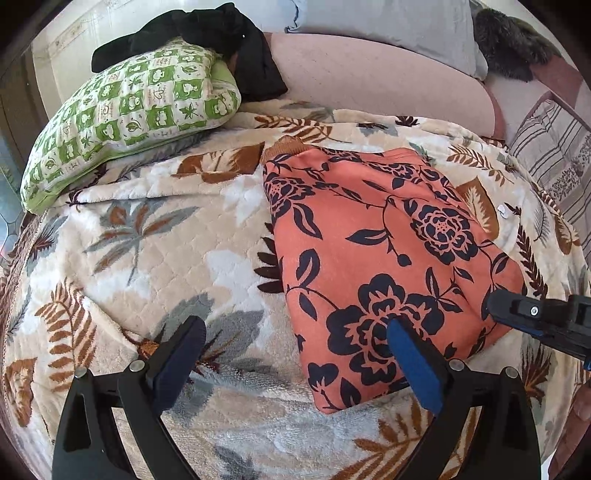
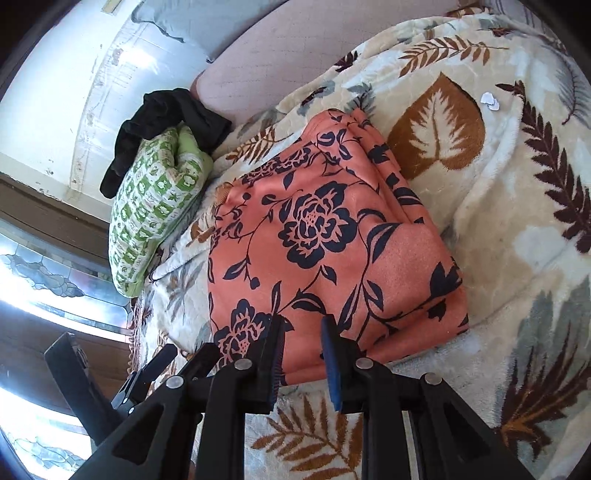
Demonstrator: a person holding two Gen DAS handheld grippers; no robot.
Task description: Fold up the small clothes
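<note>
An orange garment with dark navy flowers (image 1: 373,258) lies folded into a rough rectangle on the leaf-print blanket (image 1: 155,258); it also shows in the right wrist view (image 2: 325,236). My left gripper (image 1: 295,347) is open and empty, its right finger over the garment's near edge and its left finger over the blanket. My right gripper (image 2: 301,343) is partly open with a narrow gap and holds nothing, hovering at the garment's near edge. The right gripper also shows at the right side of the left wrist view (image 1: 535,317).
A green checked pillow (image 1: 129,114) lies at the back left with a black cloth (image 1: 221,33) draped over it. A pink cushion (image 1: 369,81) and a grey pillow (image 1: 388,22) lie behind the garment. A striped cushion (image 1: 554,158) sits at right.
</note>
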